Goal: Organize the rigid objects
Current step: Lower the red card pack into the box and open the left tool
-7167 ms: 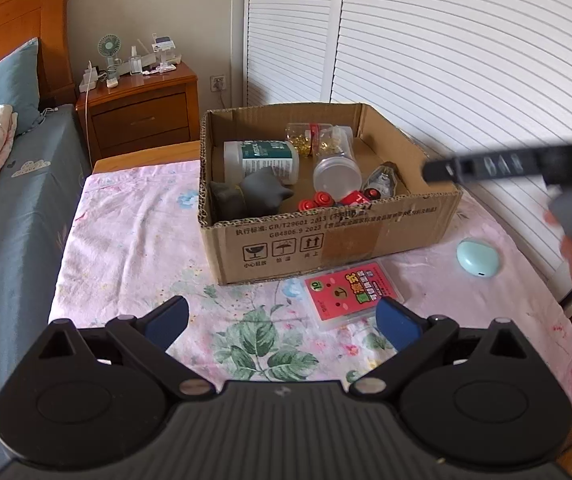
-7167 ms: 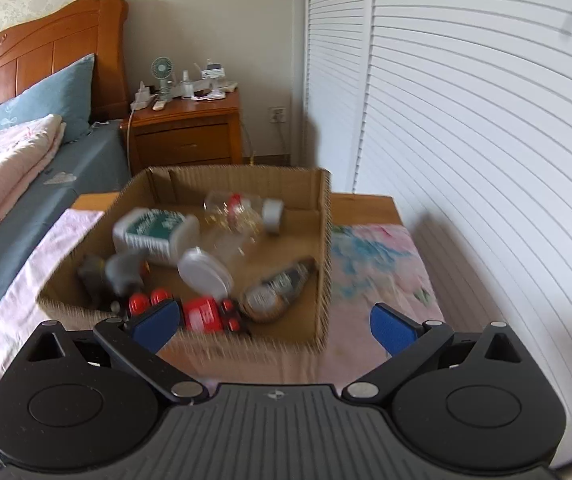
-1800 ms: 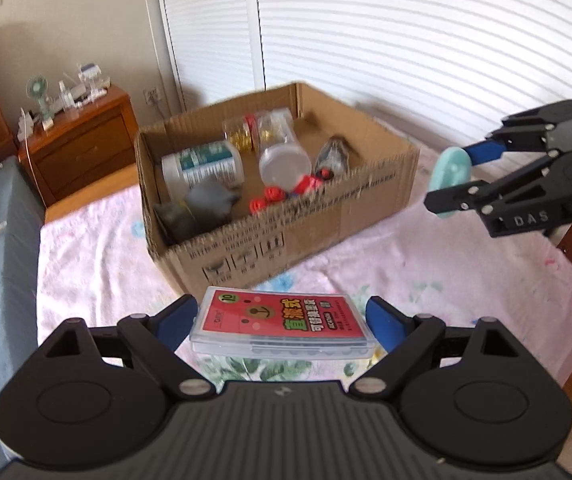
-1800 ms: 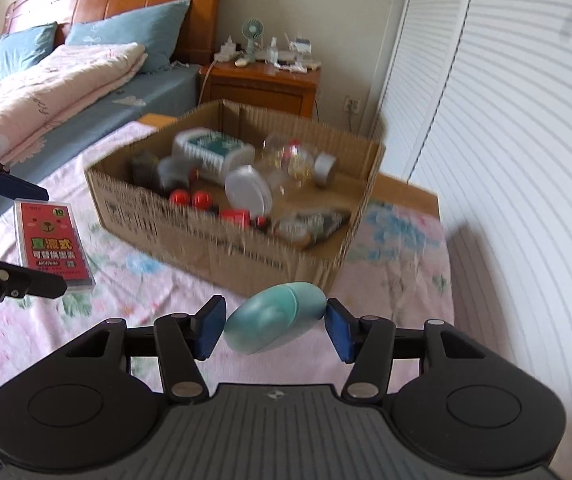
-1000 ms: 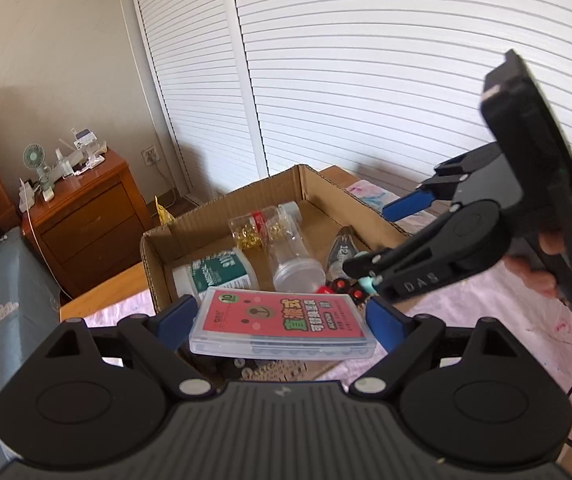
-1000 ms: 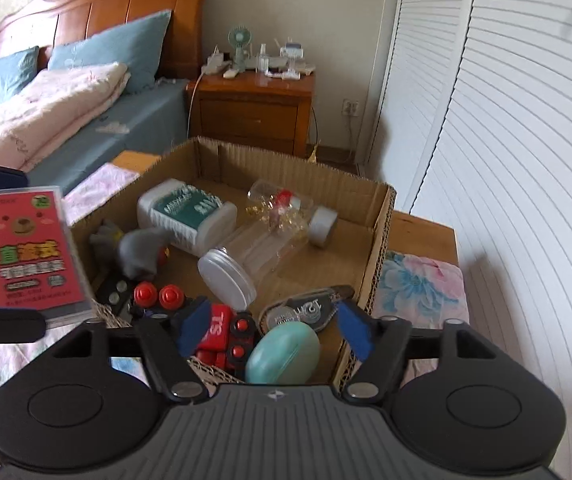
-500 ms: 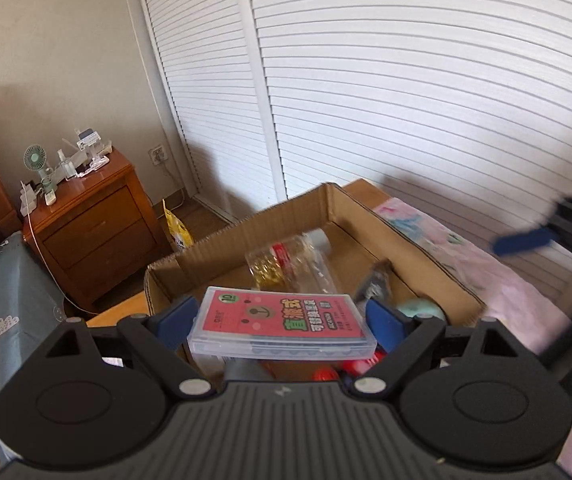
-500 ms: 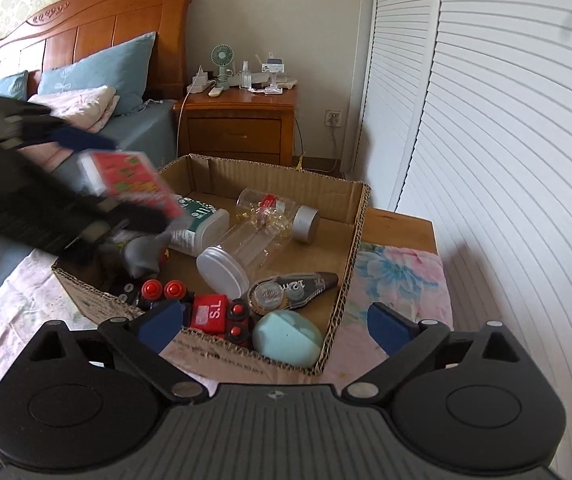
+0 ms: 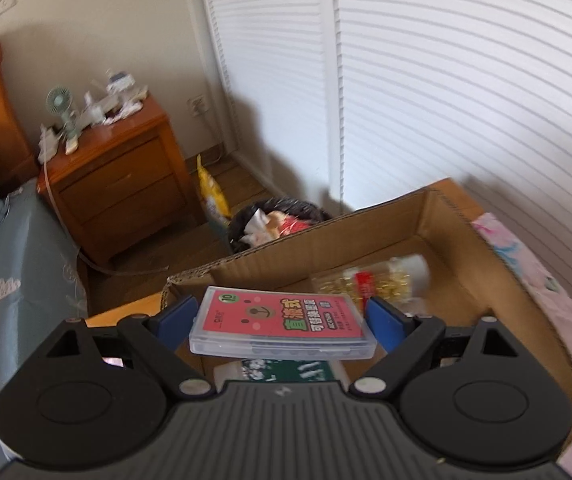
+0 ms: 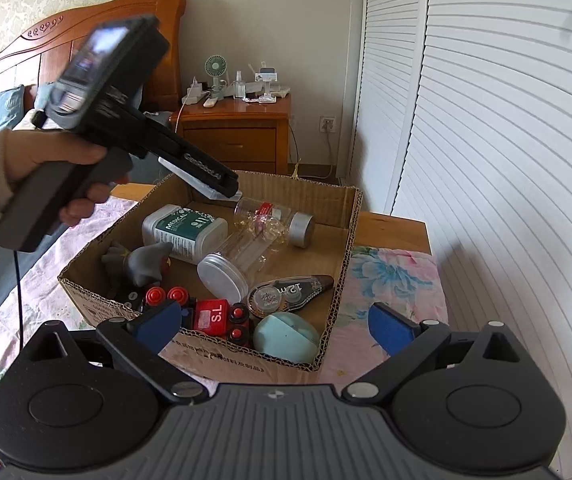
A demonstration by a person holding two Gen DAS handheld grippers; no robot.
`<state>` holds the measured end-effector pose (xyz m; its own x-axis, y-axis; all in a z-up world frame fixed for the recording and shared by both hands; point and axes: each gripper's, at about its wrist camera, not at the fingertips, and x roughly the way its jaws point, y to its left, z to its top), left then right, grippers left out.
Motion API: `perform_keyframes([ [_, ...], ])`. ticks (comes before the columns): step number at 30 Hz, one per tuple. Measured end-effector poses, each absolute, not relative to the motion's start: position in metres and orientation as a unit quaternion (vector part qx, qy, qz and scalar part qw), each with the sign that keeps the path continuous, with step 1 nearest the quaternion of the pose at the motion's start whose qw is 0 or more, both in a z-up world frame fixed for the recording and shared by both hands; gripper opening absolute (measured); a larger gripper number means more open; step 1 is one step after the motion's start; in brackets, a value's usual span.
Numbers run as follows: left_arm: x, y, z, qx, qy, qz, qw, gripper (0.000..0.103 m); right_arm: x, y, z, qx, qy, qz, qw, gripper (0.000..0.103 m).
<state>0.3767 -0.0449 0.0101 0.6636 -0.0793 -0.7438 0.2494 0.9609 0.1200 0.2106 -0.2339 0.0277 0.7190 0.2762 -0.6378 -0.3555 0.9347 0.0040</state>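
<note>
Left gripper [image 9: 282,318] clamps the stiff, light, slippery plastic card case [image 9: 282,322] by its short ends above the cardboard box [image 9: 497,264]; right gripper [image 10: 272,326], jaws just opened, holds nothing

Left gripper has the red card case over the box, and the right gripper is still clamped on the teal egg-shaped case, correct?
Not quite. The right gripper is open and holds nothing: its jaws have just been opening, and the teal egg-shaped case lies in the near corner of the cardboard box, as the right wrist view shows. The left gripper does hold the red card case over the box.
</note>
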Motion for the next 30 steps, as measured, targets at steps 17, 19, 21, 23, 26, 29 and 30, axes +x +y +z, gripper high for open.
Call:
perform_keyframes([
  [17,0.381,-0.030,0.007,0.079,0.420,-0.063,0.902,0.096,0.214,-0.225,0.032,-0.061,0.332,0.172,0.926,0.103],
  [19,0.373,-0.027,0.014,0.079,0.410,-0.063,0.906,0.096,0.214,-0.224,0.033,-0.059,0.335,0.169,0.925,0.103],
  [21,0.361,-0.024,0.023,0.082,0.400,-0.060,0.911,0.096,0.212,-0.222,0.035,-0.060,0.339,0.165,0.924,0.103],
  [23,0.345,-0.021,0.033,0.085,0.388,-0.063,0.915,0.096,0.210,-0.219,0.037,-0.062,0.343,0.159,0.924,0.103],
  [26,0.317,-0.018,0.049,0.093,0.370,-0.064,0.922,0.098,0.205,-0.215,0.039,-0.061,0.353,0.149,0.922,0.103],
  [29,0.282,-0.016,0.061,0.097,0.350,-0.068,0.929,0.100,0.198,-0.213,0.042,-0.055,0.362,0.139,0.920,0.103],
  [30,0.269,-0.015,0.065,0.098,0.344,-0.070,0.931,0.100,0.195,-0.212,0.042,-0.054,0.364,0.136,0.920,0.103],
])
